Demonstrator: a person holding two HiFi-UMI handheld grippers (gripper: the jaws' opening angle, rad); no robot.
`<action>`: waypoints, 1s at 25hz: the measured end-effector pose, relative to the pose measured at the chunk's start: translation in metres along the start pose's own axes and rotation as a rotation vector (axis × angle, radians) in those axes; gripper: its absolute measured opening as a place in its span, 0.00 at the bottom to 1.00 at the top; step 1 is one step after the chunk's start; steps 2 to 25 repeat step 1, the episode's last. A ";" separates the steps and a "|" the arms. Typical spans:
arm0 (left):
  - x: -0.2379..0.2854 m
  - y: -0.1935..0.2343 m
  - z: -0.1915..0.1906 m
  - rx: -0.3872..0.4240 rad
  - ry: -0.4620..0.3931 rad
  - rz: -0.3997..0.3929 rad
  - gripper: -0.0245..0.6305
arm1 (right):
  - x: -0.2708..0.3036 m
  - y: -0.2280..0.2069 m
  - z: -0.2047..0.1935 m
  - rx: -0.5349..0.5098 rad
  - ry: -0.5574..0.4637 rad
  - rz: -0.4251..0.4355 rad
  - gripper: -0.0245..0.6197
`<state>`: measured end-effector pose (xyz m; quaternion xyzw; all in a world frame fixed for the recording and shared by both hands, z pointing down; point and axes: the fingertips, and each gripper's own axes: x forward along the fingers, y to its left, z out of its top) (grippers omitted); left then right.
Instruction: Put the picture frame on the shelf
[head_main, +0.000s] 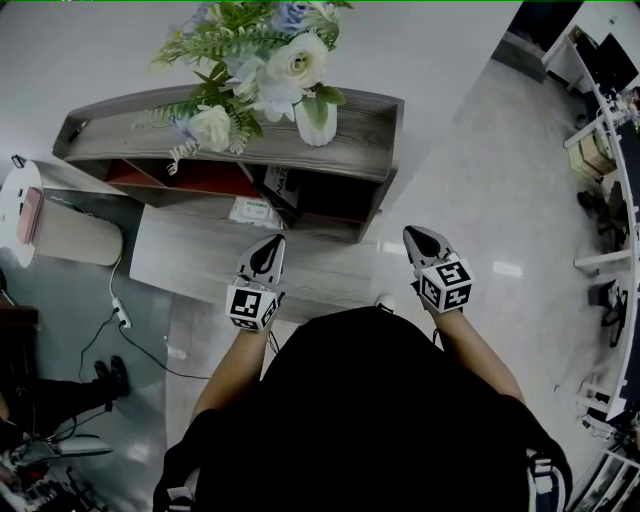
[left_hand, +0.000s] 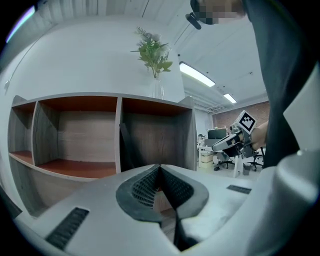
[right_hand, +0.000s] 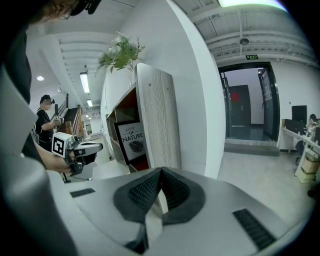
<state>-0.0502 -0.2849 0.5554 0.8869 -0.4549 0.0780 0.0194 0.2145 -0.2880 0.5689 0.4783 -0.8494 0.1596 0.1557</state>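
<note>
Right gripper view: frame stands leaning inside the shelf, in its end compartment. Print reads "LOVE OF NATURE" above a leaf motif. Judged light, rigid, front possibly fragile and slick; grip by the side edges. Left gripper and right gripper: jaws closed, empty, both short of the shelf.

Person wears a black top. The left gripper and right gripper have pale grey shells and black ribbed fingers. Each carries a cube with black-and-white square markers.
</note>
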 end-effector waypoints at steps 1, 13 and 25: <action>-0.001 -0.001 0.000 0.005 0.002 -0.002 0.07 | 0.001 -0.001 -0.001 0.001 0.001 -0.002 0.06; -0.001 -0.001 0.000 0.005 0.002 -0.002 0.07 | 0.001 -0.001 -0.001 0.001 0.001 -0.002 0.06; -0.001 -0.001 0.000 0.005 0.002 -0.002 0.07 | 0.001 -0.001 -0.001 0.001 0.001 -0.002 0.06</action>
